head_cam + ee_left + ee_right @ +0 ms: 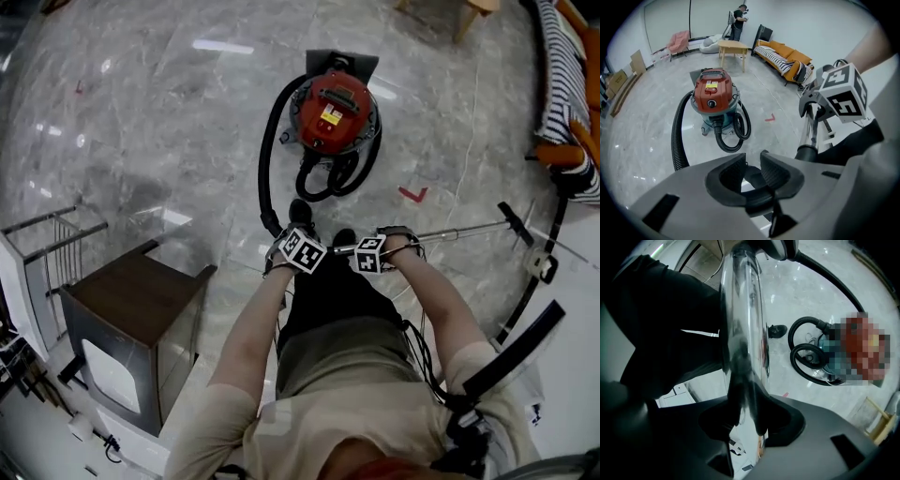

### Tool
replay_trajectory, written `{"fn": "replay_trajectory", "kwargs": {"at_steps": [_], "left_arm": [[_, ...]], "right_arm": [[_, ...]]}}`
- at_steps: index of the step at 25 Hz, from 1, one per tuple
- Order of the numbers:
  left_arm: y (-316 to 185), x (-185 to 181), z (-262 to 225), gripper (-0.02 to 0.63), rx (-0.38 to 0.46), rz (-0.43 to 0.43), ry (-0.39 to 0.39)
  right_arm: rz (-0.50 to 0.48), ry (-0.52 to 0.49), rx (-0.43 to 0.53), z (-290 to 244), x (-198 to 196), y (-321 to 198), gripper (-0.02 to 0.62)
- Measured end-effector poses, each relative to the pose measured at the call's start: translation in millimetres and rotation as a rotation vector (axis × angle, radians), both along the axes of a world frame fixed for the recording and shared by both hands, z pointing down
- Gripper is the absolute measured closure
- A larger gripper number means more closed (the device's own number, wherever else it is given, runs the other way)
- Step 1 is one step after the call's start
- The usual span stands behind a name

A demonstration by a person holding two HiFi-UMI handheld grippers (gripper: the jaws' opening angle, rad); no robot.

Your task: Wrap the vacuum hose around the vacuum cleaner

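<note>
While the right hand-held gripper (745, 423) is clamped on the chrome wand (740, 310), the left hand-held gripper (752, 169) stands narrowly parted, gripping nothing. Vacuum hose (265, 159): black, ribbed, coiled before the red vacuum cleaner (333, 112), arcing round its side. Floor (141, 112) around the vacuum cleaner: bare; cabinet (131, 309) well apart.

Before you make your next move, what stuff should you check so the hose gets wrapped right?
1. Right gripper shut on the metal wand: ok.
2. Left gripper grip: cannot tell; something dark sits between its parted jaws.
3. Vacuum cleaner standing upright: ok.
4. Hose wrapped around the vacuum cleaner: not ok; one small loop in front, the rest trails out toward the grippers.
5. Hose free of kinks: ok where visible.
</note>
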State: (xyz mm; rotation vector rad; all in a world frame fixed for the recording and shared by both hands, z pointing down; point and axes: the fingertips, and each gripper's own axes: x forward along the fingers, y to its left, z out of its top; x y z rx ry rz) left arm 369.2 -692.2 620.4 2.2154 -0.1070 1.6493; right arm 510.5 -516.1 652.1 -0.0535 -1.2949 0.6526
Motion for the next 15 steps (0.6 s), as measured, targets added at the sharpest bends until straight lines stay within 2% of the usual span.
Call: {"fn": "replay_trajectory", "kwargs": {"at_steps": [8, 15], "left_arm": [[-2.2, -13.5, 57.4, 0.499, -0.113, -0.092, 0.008], [-18.7, -10.9, 94.2, 0.512, -0.217, -0.202, 0.024]], "right_arm": [[-0.073, 0.015, -0.031, 31.1, 3.6, -20.2, 0.473], [-0.229, 0.037, -0.063, 67.8, 29.5, -66.8, 0.472]]}}
